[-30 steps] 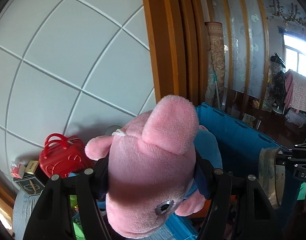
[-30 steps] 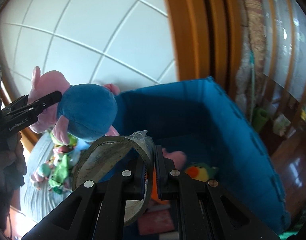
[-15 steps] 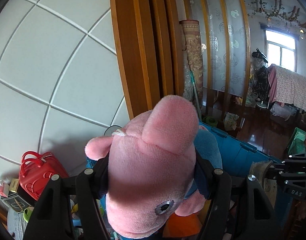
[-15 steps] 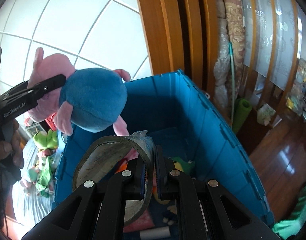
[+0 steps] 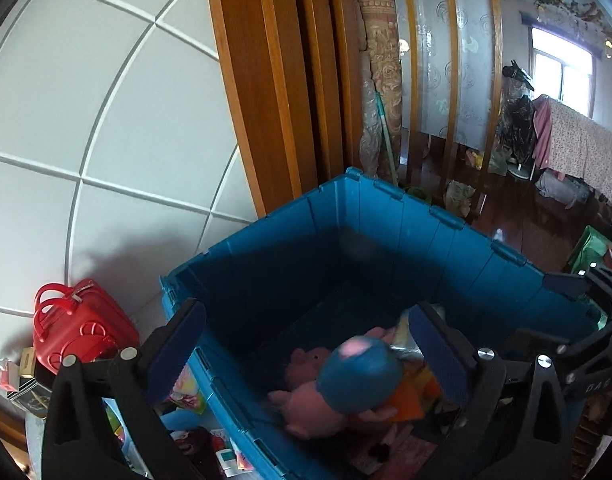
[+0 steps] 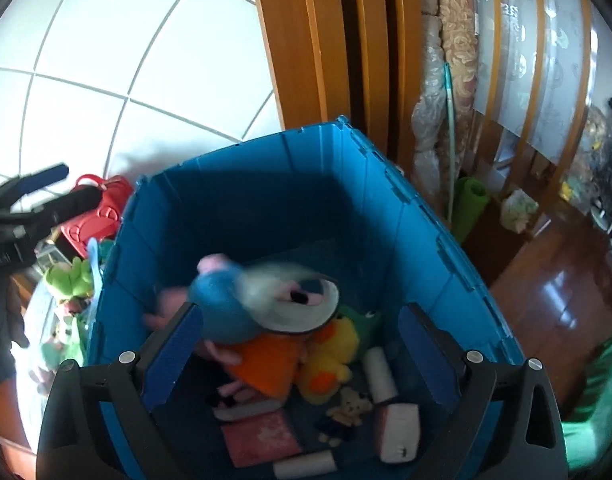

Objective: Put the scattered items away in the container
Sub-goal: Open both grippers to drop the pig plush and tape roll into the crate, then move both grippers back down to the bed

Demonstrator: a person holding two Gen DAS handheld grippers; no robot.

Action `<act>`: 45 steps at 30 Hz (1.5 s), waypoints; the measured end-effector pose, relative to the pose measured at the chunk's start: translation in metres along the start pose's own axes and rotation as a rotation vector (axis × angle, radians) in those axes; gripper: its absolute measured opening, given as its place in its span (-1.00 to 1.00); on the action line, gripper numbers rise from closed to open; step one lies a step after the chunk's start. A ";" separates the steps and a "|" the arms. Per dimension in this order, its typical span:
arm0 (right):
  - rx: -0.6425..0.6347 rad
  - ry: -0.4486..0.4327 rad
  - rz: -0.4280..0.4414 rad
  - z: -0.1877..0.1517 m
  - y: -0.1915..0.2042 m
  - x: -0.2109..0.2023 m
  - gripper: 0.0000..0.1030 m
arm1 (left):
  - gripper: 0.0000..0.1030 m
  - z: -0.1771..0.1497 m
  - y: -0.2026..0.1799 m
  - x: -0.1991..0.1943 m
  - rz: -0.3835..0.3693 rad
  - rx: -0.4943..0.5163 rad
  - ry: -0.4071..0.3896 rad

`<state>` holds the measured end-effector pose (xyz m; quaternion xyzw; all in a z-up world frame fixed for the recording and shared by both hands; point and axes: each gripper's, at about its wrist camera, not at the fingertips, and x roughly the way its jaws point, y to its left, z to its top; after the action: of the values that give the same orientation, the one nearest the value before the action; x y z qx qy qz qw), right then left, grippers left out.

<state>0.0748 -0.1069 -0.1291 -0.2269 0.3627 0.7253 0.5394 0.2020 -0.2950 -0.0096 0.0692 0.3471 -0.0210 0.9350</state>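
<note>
Pink-and-blue plush (image 5: 337, 388) sits inside the blue bin (image 5: 405, 216), below both grippers' fingers. Left gripper (image 5: 306, 352) and right gripper (image 6: 298, 344) just popped wide open, holding nothing. Blurry tape roll (image 6: 294, 300) rests on the plush; two white rolls, one yellow duck nearby.

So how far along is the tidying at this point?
Done: pink plush and tape roll are dropping into the blue bin. In hand: nothing; left gripper and right gripper have just opened, both empty. Left: red case and green toys outside the bin.
</note>
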 end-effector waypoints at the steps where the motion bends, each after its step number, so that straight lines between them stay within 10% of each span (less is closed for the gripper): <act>1: -0.001 -0.003 0.002 0.001 0.001 0.000 0.94 | 1.00 -0.002 0.002 0.000 0.004 -0.001 0.003; 20: -0.072 -0.053 0.118 0.003 0.071 -0.014 0.99 | 1.00 -0.056 0.050 -0.040 0.108 -0.093 0.018; 45: -0.324 0.148 0.270 -0.095 0.338 0.047 0.99 | 1.00 -0.318 0.290 -0.107 0.375 -0.369 0.212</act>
<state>-0.2660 -0.2032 -0.1282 -0.3125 0.3073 0.8210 0.3658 -0.0594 0.0364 -0.1444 -0.0375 0.4223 0.2236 0.8777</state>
